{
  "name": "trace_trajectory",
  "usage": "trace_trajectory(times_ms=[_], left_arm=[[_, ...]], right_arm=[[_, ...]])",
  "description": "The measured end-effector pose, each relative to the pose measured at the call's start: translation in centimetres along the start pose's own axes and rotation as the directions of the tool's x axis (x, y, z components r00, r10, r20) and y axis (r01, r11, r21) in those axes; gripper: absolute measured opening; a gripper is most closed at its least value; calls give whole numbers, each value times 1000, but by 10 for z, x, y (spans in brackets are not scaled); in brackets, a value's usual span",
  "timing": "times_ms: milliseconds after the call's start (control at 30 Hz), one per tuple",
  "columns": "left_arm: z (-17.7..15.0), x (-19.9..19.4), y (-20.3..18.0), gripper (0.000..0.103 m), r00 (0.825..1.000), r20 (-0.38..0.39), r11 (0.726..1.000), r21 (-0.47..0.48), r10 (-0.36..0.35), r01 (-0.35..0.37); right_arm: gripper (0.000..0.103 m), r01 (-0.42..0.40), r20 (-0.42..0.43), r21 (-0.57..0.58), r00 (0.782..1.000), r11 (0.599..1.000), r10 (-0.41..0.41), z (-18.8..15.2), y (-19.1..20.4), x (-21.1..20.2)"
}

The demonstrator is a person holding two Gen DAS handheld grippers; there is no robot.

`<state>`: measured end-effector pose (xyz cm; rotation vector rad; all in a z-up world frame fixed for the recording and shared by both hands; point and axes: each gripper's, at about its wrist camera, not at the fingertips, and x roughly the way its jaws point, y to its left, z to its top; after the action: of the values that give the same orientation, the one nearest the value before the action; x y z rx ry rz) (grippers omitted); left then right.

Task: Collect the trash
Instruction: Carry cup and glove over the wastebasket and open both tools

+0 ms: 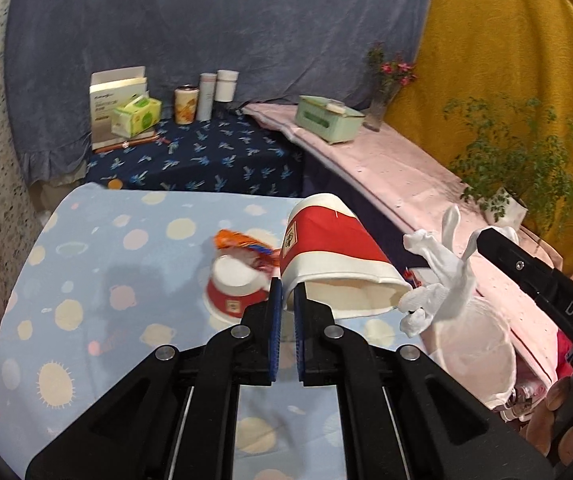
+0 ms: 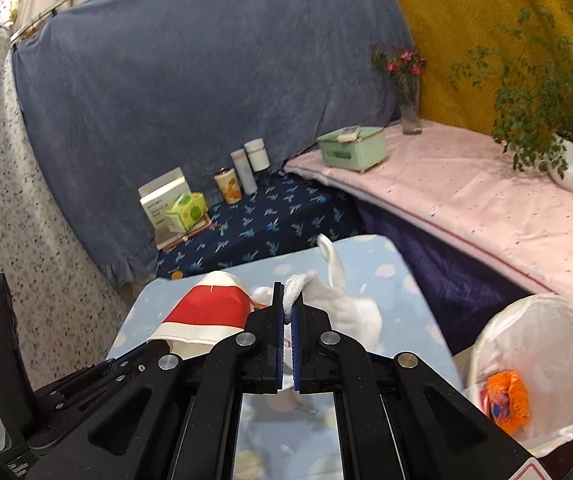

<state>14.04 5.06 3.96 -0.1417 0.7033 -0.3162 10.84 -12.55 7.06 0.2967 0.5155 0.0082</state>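
The left gripper [image 1: 287, 294], nearest the left wrist camera, is pinching the rim of a red and white paper cup [image 1: 332, 258] between its jaws, and the cup is hanging tipped on its side above the desk [image 1: 98, 280], its open mouth facing the camera. Just behind the cup, a smaller red and white cup [image 1: 234, 284] is lying overturned on the desk, with an orange wrapper [image 1: 242, 242] touching its far side.

The right gripper [image 2: 287, 306] is clenching a crumpled white tissue [image 2: 350, 304] in its jaws; loose ends of the tissue are sticking up beyond the fingertips. In the left wrist view the same tissue is hanging in the air just to the right of the cup's mouth.

A white-lined bin [image 2: 566, 364] is standing off the right edge of the desk, below desk level, and another orange wrapper [image 2: 506, 400] is lying inside it. A green box [image 2: 352, 148], a vase of flowers [image 2: 408, 108] and a potted plant [image 2: 570, 160] are sitting on the pink shelf [image 2: 466, 200] well behind.
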Motion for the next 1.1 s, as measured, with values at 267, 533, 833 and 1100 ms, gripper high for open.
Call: trace_trajectory(times_ms=[267,533,833,1100], left_arm=[[3,-1,-73,5,997,0,993,91,-77,77],[-8,5,-140,5,989,-27,972,181,-144,147],[-25,18,-200,5,977,-82,944,255,-197,212],[-39,37,-233,6,966,-138,922,294,-221,253]], right_arm=[[3,76,54,42,995,996,-78,8,-49,-36],[3,147,75,107,985,983,-155,6,-104,-64],[3,212,69,177,972,961,-227,-4,-161,-83],[3,253,36,233,963,939,-268,-16,-203,-82]])
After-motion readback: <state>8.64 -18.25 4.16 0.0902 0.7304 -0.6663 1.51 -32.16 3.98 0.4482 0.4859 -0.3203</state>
